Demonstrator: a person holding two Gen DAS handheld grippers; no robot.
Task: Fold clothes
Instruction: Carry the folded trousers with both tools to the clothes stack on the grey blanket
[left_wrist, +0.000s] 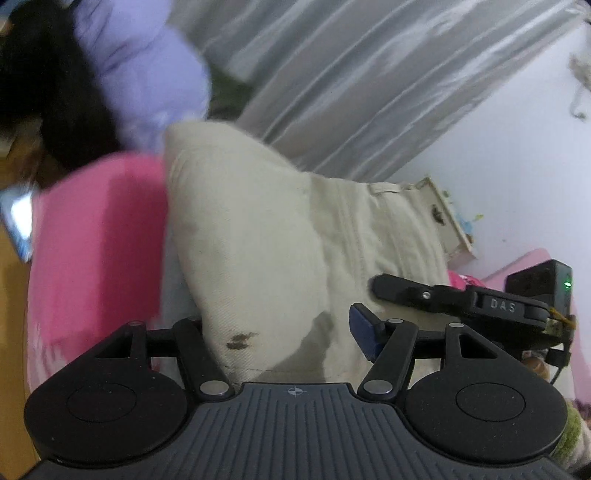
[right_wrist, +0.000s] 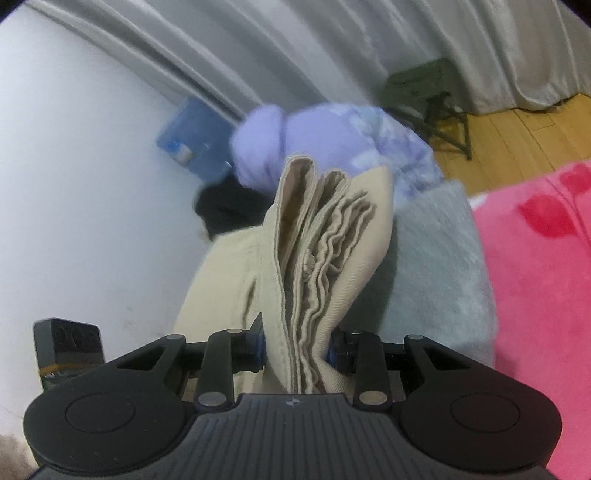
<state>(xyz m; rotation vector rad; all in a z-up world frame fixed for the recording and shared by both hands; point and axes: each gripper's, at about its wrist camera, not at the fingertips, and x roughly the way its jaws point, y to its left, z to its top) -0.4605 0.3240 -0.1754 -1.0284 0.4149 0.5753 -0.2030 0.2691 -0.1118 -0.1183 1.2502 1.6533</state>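
A beige pair of trousers (left_wrist: 266, 236) is held up in the air between both grippers. In the left wrist view the cloth fills the space between the fingers of my left gripper (left_wrist: 280, 332); its blue right pad (left_wrist: 364, 330) stands off the fabric and the left finger is hidden behind the cloth. My right gripper (right_wrist: 295, 347) is shut on the gathered, folded edge of the trousers (right_wrist: 317, 258), which stand up in layers in front of it. The right gripper's finger (left_wrist: 424, 295) also shows at the right of the left wrist view, against the cloth.
A pink blanket (right_wrist: 539, 280) with red leaves lies below, with a grey towel (right_wrist: 443, 258) on it. A person in a lilac top (left_wrist: 147, 62) stands close behind the trousers. Grey curtains (left_wrist: 351, 74), a white wall, a green stool (right_wrist: 432, 96) and wooden floor surround.
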